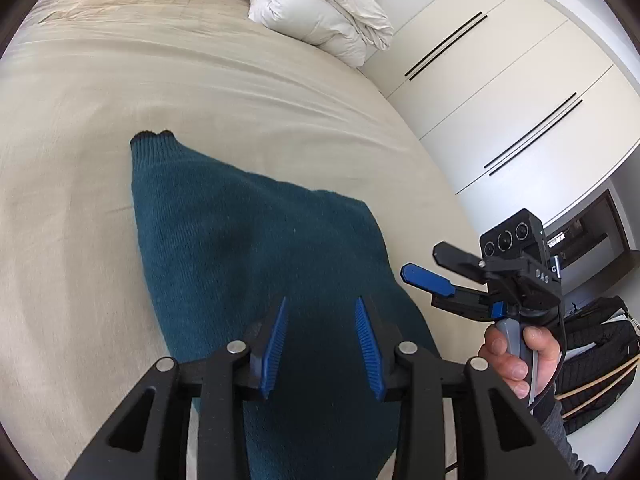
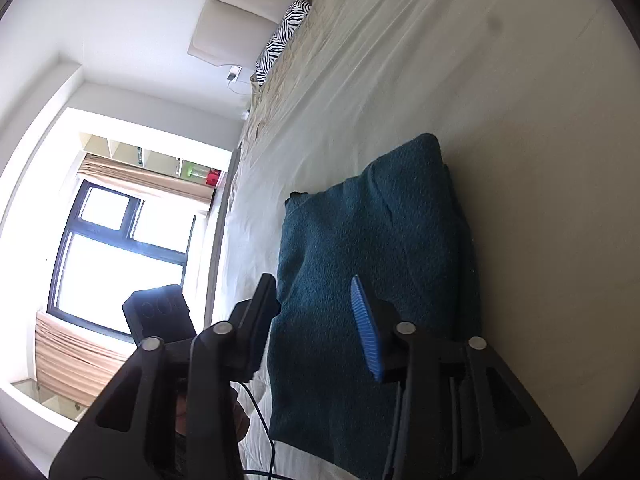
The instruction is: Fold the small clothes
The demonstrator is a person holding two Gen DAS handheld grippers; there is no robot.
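Reading "DAS" on the right gripper (image 1: 430,270) above teal sweater (image 1: 248,240)

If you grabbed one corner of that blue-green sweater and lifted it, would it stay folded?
Probably not. The teal knit sweater looks soft and thick, lying in loose layers on the bed sheet, so it would likely droop and unfold. Its fuzzy knit should grip rather than slip. It can't roll or break.

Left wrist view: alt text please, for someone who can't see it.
A folded teal sweater lies on a beige bed, with the open left hand-held gripper just above it, gripping nothing. At right, a hand holds the right hand-held gripper, also open.
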